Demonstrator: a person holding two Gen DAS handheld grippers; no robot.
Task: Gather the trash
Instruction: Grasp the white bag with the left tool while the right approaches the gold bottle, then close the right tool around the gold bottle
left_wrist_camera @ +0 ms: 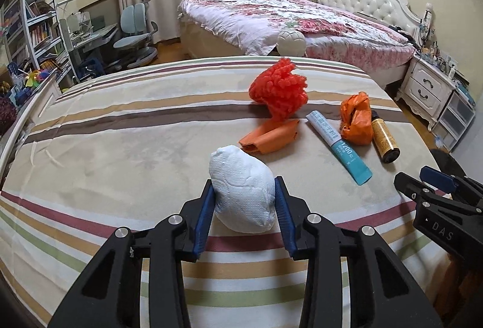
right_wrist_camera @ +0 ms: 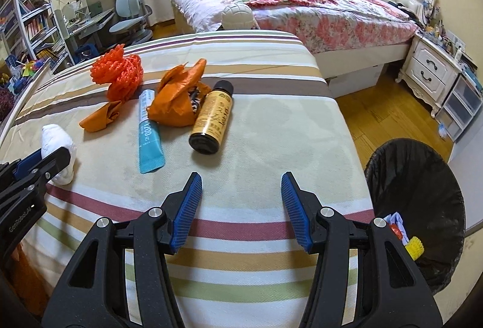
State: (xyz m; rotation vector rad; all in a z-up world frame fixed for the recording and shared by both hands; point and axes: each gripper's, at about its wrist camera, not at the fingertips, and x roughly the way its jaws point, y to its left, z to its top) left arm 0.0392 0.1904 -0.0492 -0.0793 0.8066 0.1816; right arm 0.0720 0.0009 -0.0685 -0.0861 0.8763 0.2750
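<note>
Striped bedding [left_wrist_camera: 120, 128] covers the bed I am working over, with a second floral bed [left_wrist_camera: 302, 23] and a white nightstand [left_wrist_camera: 428, 89] behind it. My left tool [left_wrist_camera: 245, 201] has its blue pads pressed on either side of a white paper wad [left_wrist_camera: 244, 192], which sits right between the fingers, so I read it as clamped on that wad. Ahead of it and to its right lie an orange crumpled wrapper [left_wrist_camera: 270, 136], an orange mesh puff [left_wrist_camera: 279, 88] beyond that, a teal tube [left_wrist_camera: 338, 147], an orange plastic bag [left_wrist_camera: 356, 119] and a brown bottle [left_wrist_camera: 384, 139], all clustered close together. My right tool [right_wrist_camera: 241, 201] hangs with its fingers apart and nothing between them, the bottle and tube lying ahead and slightly to its left. Off its right side, beside the bed, stands a black-lined trash bin [right_wrist_camera: 422, 177] already holding some scraps.
</note>
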